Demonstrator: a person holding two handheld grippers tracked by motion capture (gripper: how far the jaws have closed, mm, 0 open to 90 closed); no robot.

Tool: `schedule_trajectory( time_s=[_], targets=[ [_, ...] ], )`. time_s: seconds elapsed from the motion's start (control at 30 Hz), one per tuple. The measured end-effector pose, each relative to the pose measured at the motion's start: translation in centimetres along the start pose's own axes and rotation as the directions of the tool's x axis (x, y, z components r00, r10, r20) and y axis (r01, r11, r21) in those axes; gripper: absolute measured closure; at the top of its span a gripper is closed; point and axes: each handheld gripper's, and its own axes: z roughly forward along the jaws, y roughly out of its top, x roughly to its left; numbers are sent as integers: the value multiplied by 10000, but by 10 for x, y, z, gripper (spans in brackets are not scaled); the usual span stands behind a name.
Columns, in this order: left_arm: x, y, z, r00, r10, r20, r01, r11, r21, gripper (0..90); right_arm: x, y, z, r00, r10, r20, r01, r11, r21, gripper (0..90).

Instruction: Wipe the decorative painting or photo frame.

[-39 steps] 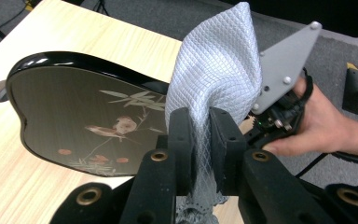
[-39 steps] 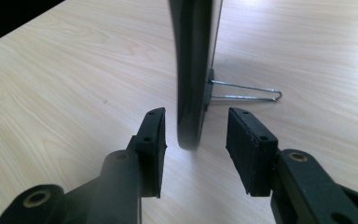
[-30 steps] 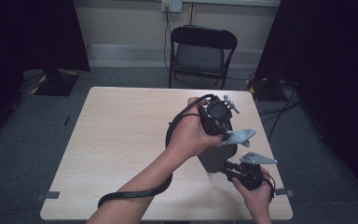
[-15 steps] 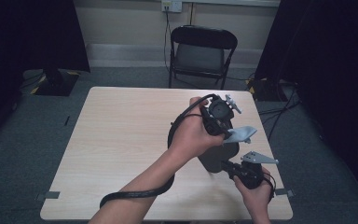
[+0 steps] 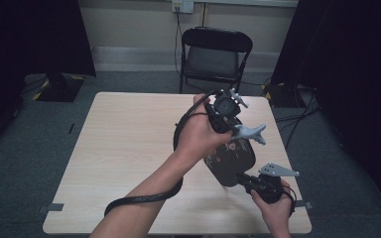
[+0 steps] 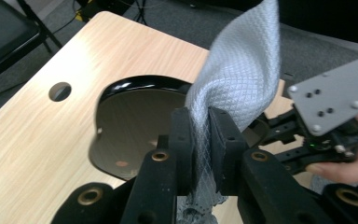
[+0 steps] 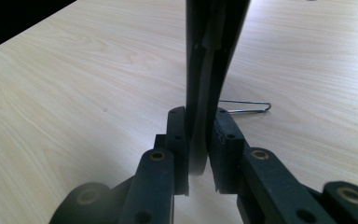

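A dark oval tray (image 5: pixel 229 161) stands tilted above the near right part of the table (image 5: pixel 129 148), held clear of the wood. Its long axis runs from the far right down toward the near edge, where the right gripper (image 5: pixel 245 179) meets it. In the high view its upper face is black with faint pale floral marks. In the left gripper view the tray (image 6: pixel 135 126) shows a glossy black rim around a duller brown hollow. In the right gripper view the tray (image 7: pixel 209 60) is seen edge-on, a thin dark slab rising straight from the jaws.

The right gripper (image 7: pixel 198 154) is clamped on the tray's rim, pads pressed to both faces. A thin wire loop (image 7: pixel 244 108) lies on the table just behind.

The left gripper (image 5: pixel 238 130) hangs over the tray's far end, held in the left hand (image 5: pixel 198 136). Its jaws are closed on a grey cloth (image 6: pixel 235 93) with a diamond weave; the cloth stands up between the pads, twisted. In the high view the cloth (image 5: pixel 252 132) juts rightward. Whether cloth and tray touch cannot be told.

A folding chair (image 5: pixel 213 57) stands beyond the table.
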Motion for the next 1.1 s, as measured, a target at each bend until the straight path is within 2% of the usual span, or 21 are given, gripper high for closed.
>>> schedule_trajectory(
  time_s=[0.13, 0.33, 0.63, 0.9, 0.97, 1.1],
  targets=[
    [6, 0, -1, 9998, -140, -139, 139, 9999, -80, 807, 0, -1, -2, 10000, -40, -77, 40, 10000, 23, 796],
    [12, -1, -2, 9976, -327, -606, 313, 9992, -234, 808, -1, -1, -2, 9999, -68, -140, 68, 10000, 5, 796],
    [22, -4, 5, 9938, -543, -967, 522, 9983, -247, 808, -2, -1, -3, 9998, -78, -183, 79, 10000, 38, 796],
    [29, -9, 10, 9869, -848, -1373, 825, 9963, -227, 809, -2, -1, -3, 9997, -117, -196, 119, 9999, 74, 796],
    [31, -11, 11, 9825, -1096, -1508, 1057, 9938, -340, 809, -2, -1, -3, 9997, -123, -194, 125, 9999, 86, 796],
    [35, -13, 12, 9774, -1349, -1628, 1302, 9907, -395, 810, -2, -1, -4, 9997, -121, -192, 123, 9999, 106, 796]
  ],
)
